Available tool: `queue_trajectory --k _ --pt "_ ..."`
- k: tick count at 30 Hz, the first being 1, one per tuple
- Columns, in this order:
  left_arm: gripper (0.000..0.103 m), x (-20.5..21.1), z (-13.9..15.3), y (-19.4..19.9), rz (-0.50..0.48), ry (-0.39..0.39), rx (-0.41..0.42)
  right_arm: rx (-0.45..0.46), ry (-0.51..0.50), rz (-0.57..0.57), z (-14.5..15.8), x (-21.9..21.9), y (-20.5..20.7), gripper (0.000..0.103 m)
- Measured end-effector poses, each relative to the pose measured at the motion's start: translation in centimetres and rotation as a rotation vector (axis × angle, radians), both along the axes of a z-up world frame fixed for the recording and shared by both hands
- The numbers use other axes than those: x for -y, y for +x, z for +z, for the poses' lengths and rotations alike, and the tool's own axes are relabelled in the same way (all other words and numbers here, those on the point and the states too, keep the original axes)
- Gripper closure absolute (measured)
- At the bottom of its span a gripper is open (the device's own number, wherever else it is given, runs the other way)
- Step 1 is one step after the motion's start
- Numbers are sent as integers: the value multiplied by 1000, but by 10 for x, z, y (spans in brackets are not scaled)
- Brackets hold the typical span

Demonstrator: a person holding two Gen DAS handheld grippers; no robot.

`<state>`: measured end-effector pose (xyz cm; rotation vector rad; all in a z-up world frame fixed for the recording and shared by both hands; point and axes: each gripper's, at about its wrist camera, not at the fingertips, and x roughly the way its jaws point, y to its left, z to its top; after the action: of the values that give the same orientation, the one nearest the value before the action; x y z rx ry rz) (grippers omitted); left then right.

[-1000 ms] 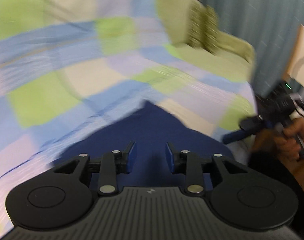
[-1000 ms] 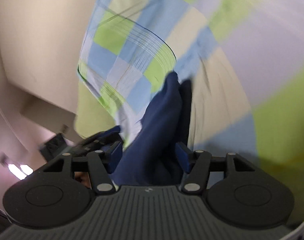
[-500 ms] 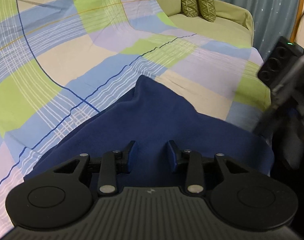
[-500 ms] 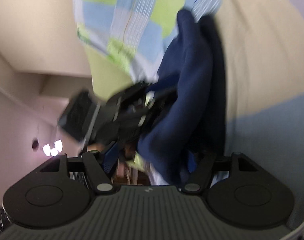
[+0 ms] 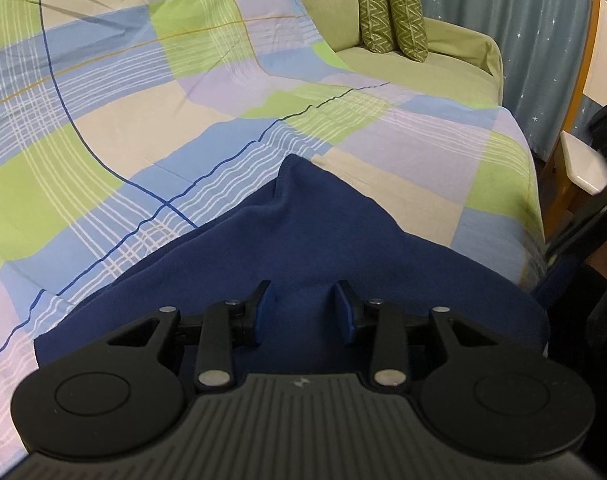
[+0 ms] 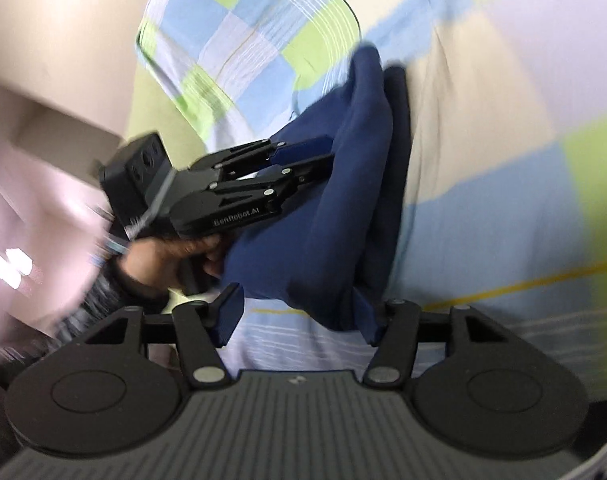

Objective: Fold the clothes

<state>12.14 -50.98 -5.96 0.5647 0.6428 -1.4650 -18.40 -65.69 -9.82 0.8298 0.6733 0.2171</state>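
Navy fleece garment (image 5: 323, 248) on checked bedsheet (image 5: 143, 120).
Left gripper (image 5: 303, 312) released, hovering above the fleece; right gripper (image 6: 299, 316) closing, fleece edge between its jaws, grip uncertain.

The garment (image 5: 323, 248) lies on the bedsheet (image 5: 143, 128) that covers the sofa (image 5: 443, 52), near the sheet's front edge. Two cushions (image 5: 391, 12) stand side by side at the back of the sofa seat. A curtain (image 5: 523, 20) hangs behind, and a chair (image 5: 583, 152) stands to the right.
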Motion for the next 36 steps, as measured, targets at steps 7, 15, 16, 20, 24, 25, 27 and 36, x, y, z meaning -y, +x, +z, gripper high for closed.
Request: queue_trajectory --k 7,15,16,20,24,25,27,36 --pt "60 -4 8 -8 53 11 -7 180 -248 -81 32 -21 -22 39" --pt "61 -36 29 -19 150 17 37 119 -423 -6 28 -47 -6 39" --pt "61 -40 31 -20 150 19 42 120 -429 -8 29 -50 -5 39" --pt "61 -53 36 -26 153 20 71 130 -429 -26 34 -62 -2 39" --pt "61 -66 41 -30 160 16 87 145 -435 -37 40 -74 -6 38" --pt "61 -69 43 -32 160 15 96 144 -438 -36 41 -75 -7 37" --pt "61 -79 46 -36 156 10 122 136 -463 -31 43 -81 -6 35" --pt "50 -161 38 -87 120 14 453 91 -881 95 52 -121 -3 32"
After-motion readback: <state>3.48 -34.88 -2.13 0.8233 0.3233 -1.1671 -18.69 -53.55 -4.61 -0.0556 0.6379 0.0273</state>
